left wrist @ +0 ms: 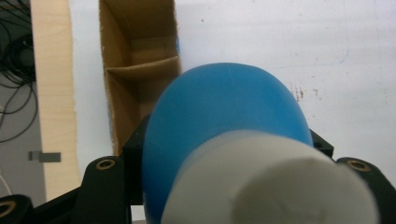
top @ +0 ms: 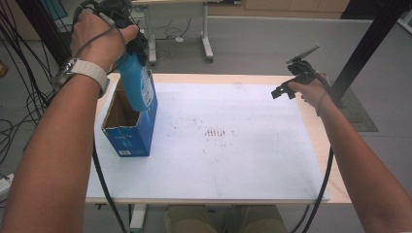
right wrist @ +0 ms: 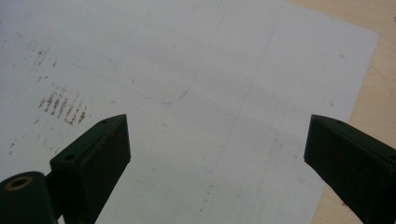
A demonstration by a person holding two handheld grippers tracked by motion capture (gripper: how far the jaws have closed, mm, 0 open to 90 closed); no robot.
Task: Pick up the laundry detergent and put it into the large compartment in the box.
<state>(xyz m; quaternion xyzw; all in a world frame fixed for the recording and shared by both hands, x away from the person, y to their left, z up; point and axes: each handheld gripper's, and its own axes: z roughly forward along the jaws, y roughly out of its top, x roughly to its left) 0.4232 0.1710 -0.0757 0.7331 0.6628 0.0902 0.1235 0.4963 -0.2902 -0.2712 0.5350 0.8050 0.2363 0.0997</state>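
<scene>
Your left tongs (top: 132, 46) pinch one blue bottle (top: 136, 82), white cap toward camera, bottle base hanging over one open blue carton (top: 138, 133) on desk (top: 272, 80). Your right tongs (top: 286, 90) spread wide, nothing between, over one white sheet (top: 228, 160).

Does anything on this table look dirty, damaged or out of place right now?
Yes. The white sheet carries a patch of brownish smudge marks near its middle, like rust or dirt streaks. The blue box has its top open with a rough, torn-looking cardboard edge. Nothing looks spilled.
</scene>
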